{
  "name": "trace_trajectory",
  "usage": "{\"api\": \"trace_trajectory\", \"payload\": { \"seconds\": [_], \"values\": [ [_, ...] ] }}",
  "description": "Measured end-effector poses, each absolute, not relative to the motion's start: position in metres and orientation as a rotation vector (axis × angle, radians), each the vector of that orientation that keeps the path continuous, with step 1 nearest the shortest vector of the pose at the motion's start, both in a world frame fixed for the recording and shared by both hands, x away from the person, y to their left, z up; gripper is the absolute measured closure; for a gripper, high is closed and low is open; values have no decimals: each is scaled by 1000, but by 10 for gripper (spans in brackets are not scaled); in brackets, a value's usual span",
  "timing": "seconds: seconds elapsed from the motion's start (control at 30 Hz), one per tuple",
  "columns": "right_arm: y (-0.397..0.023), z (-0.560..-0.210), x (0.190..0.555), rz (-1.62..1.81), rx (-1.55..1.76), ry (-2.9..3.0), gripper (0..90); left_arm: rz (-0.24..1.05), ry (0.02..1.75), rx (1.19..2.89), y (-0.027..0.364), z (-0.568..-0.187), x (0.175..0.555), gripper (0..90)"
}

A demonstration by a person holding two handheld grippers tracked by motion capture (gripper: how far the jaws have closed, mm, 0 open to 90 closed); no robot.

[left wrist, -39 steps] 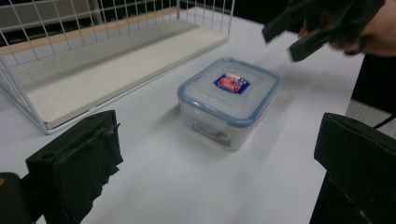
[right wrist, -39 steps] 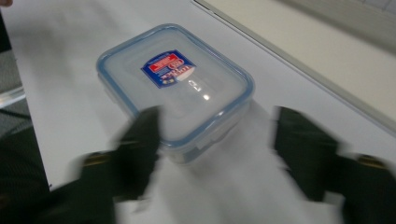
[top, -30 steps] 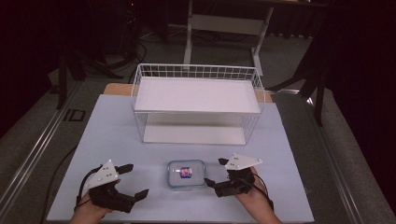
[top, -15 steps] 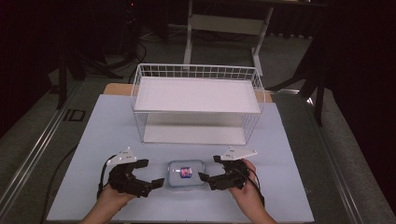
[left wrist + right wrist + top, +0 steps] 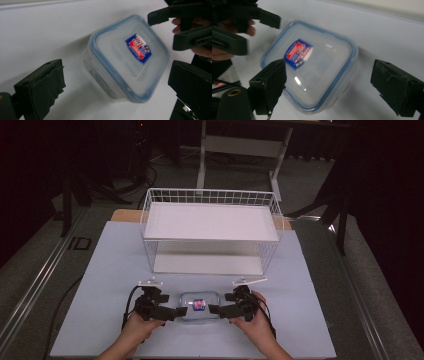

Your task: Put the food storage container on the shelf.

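A clear plastic container (image 5: 199,306) with a blue-rimmed lid and a red and blue label lies on the white table near its front edge. My left gripper (image 5: 178,311) is at the container's left side, open. In the left gripper view the container (image 5: 127,57) sits between and just beyond my spread jaws (image 5: 117,75). My right gripper (image 5: 215,310) is at the container's right side, also open. The right gripper view shows the container (image 5: 312,65) in the gap of that gripper (image 5: 333,82). Neither gripper's pads press on the container.
A white wire basket shelf (image 5: 210,227) stands on the table behind the container, with a solid top and an open lower level. The white table board (image 5: 110,270) has bare room left and right. Dark floor and stand legs (image 5: 202,160) lie beyond.
Both grippers have moved inward from the table's sides toward the container and now flank it closely. The container has stayed where it was.
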State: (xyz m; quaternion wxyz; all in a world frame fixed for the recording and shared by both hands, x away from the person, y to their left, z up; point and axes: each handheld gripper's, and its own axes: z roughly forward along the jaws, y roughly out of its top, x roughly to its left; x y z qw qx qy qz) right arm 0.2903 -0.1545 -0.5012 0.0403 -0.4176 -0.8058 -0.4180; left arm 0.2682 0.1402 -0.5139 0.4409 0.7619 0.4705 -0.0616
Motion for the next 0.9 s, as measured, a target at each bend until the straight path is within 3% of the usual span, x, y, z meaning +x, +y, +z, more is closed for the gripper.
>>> {"api": "trace_trajectory", "payload": {
  "seconds": [0.2, 0.27, 0.4, 0.53, 0.73, 0.9],
  "values": [
    [-157, -509, 297, -1276, -1293, -2355, 147, -202, 1231, 1844, 136, -522, 271, 70],
    [-157, -509, 298, -1262, -1306, -2348, 147, -195, 1255, 1834, 136, -524, 271, 147],
    [-157, -512, 299, -1249, -1309, -2315, 149, -233, 1296, 1823, 138, -528, 274, 157],
    [-156, -516, 299, -1248, -1306, -2286, 199, -283, 1295, 1810, 139, -532, 275, 179],
    [-153, -521, 300, -1172, -1347, -2229, 301, -327, 1270, 1810, 136, -530, 274, 302],
    [-160, -523, 303, -1122, -1411, -2101, 375, -350, 1272, 1816, 134, -531, 271, 312]
  ]
}}
